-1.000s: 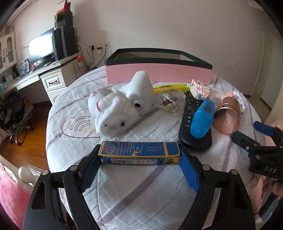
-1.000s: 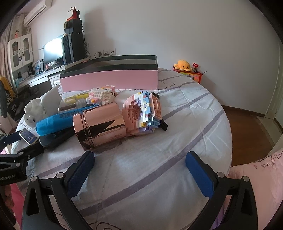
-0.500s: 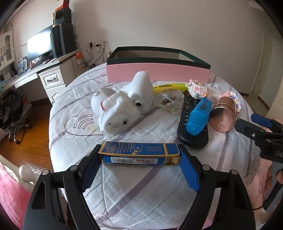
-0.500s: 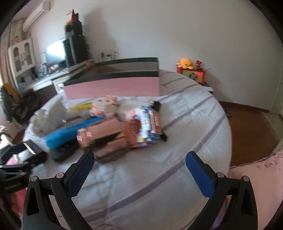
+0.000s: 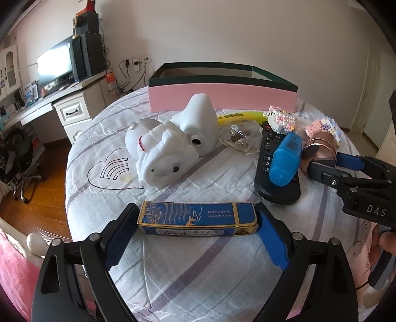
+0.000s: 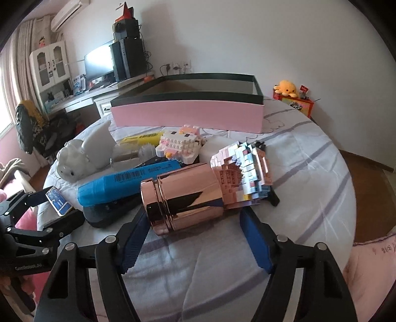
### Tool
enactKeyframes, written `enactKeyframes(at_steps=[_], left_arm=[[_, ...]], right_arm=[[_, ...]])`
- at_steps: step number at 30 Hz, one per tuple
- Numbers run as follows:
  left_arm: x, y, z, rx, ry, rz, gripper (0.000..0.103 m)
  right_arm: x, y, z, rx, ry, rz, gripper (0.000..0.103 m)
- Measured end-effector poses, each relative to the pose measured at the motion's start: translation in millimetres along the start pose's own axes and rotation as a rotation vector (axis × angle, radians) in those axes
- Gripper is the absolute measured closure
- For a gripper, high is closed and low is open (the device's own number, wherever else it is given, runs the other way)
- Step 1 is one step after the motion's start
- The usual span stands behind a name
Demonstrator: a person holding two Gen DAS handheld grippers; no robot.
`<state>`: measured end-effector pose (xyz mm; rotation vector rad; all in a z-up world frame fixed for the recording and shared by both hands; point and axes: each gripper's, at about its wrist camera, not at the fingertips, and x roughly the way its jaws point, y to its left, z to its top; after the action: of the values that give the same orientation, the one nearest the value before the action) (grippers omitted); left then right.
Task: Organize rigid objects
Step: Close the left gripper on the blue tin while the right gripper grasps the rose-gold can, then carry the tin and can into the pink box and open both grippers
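Blue box between opening left fingers; only right view shows fingers closing round copper cylinder.

I am counting two white figurines, two brick-built toys, one blue carton, one remote, one blue tube, one copper canister, one pink box, one yellow pack, one clear pouch.

Pale walls surround a wooden floor. At ten o'clock stands a white desk with a dark monitor. An air conditioner hangs above a white cabinet.
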<state>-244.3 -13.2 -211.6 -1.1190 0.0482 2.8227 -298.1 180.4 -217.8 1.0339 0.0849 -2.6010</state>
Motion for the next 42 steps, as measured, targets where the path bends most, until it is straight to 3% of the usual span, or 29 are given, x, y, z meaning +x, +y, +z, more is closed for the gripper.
enactKeyframes(at_steps=[5, 6, 7, 8, 16, 33, 42], left_arm=[[3.5, 0.1, 0.6, 0.002, -0.003, -0.003, 0.004], [3.2, 0.6, 0.7, 0.0, -0.007, -0.005, 0.004], [2.0, 0.9, 0.6, -0.004, -0.014, -0.005, 0.01], [0.0, 0.8, 0.6, -0.003, -0.023, -0.005, 0.02], [-8.8, 3.2, 7.8, -0.015, -0.01, -0.047, 0.02], [-29.3, -9.3, 43.3, 0.035, -0.06, -0.042, 0.02], [-34.8, -17.7, 83.1, 0.068, -0.105, -0.052, 0.02]], right_arm=[[7.3, -3.7, 2.6, -0.006, 0.008, 0.025, 0.029], [7.8, -3.8, 2.9, -0.008, 0.008, 0.03, 0.034], [7.9, -3.7, 3.6, -0.01, 0.006, 0.039, 0.045], [7.8, -2.6, 4.0, -0.012, 0.007, 0.042, 0.045], [1.6, -1.1, 7.2, -0.014, 0.007, 0.046, 0.045], [-29.5, -7.6, 24.7, -0.017, -0.066, 0.071, 0.048], [-37.3, -14.1, 47.8, -0.03, -0.102, 0.064, 0.048]])
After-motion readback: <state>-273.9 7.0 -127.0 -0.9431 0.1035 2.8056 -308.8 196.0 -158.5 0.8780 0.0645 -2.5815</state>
